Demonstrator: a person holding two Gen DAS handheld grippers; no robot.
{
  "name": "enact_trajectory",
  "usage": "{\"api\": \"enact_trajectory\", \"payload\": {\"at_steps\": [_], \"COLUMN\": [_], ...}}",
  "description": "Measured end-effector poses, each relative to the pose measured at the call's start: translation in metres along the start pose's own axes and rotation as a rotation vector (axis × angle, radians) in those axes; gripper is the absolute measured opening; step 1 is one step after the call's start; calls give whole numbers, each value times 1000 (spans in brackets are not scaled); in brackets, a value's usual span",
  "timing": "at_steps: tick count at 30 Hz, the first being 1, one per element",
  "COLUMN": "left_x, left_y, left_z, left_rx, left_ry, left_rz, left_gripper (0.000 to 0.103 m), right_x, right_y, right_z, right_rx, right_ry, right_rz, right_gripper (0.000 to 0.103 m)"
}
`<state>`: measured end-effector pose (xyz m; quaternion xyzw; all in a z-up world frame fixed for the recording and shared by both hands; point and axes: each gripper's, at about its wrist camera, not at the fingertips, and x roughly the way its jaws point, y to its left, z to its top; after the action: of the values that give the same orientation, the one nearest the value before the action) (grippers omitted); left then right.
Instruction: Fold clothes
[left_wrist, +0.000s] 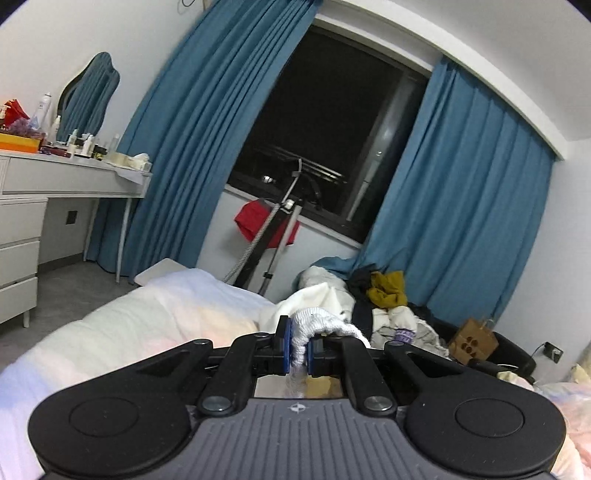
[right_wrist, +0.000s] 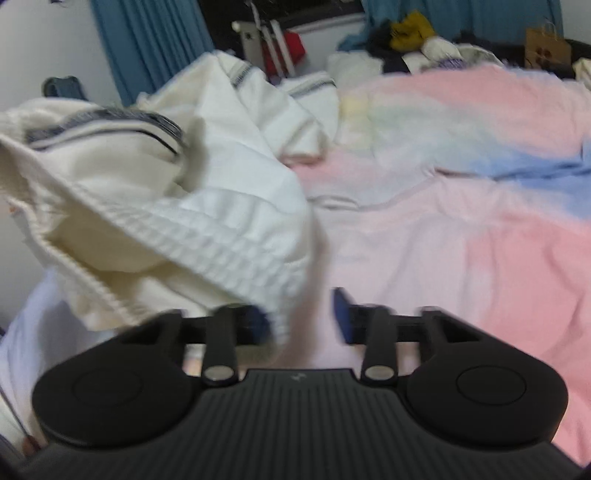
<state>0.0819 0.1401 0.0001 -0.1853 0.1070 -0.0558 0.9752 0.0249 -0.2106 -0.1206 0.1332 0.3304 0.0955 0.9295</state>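
Note:
My left gripper (left_wrist: 298, 349) is shut on the ribbed hem of a cream-white garment (left_wrist: 319, 325) and holds it lifted above the bed. In the right wrist view the same garment (right_wrist: 177, 199) hangs crumpled at the left, cream with dark stripes on its trim, over the pastel pink and blue bedspread (right_wrist: 461, 221). My right gripper (right_wrist: 301, 319) is open, its left finger (right_wrist: 255, 321) right at the garment's ribbed edge. The view is blurred.
A pile of clothes (left_wrist: 384, 295) with a mustard piece lies at the far end of the bed, with a brown paper bag (left_wrist: 474, 341) beside it. A white dressing table (left_wrist: 74, 177), blue curtains (left_wrist: 207, 129) and a dark window stand beyond.

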Motion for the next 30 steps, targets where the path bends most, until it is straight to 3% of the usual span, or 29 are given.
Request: {"api": "enact_trajectory", "payload": {"at_steps": [2,5,12,15,18,21,26,30], "left_x": [2,2,39,68,114,140,155,133], "left_y": [11,38,104,148,202,268,345,362], "left_z": [18,57,149,173,163,134,90,78], "left_rx": [-12,-49,71,100,123,74,-7,-5], "left_ry": [3,-9,20,50,117,191,280,267], "left_rz": [19,45,272,352,446,510,504,462], "left_gripper": [8,8,8,8,8,8,9,15], "right_x": [-12,-30,-30,-2,39,83,119,111], "right_y": [15,46,170,213,246,270,284,290], "right_z": [1,-9,-1,8,6,-2,-13,-11], "right_rx": [17,34,-121,-128,-142,-152,-204,-264], "right_ry": [-19,-15,-29,42,112,187,210,184], "right_rz": [31,163,467,566,596,601,631,678], "right_gripper": [17,18,18,19,20,21,23,36]}}
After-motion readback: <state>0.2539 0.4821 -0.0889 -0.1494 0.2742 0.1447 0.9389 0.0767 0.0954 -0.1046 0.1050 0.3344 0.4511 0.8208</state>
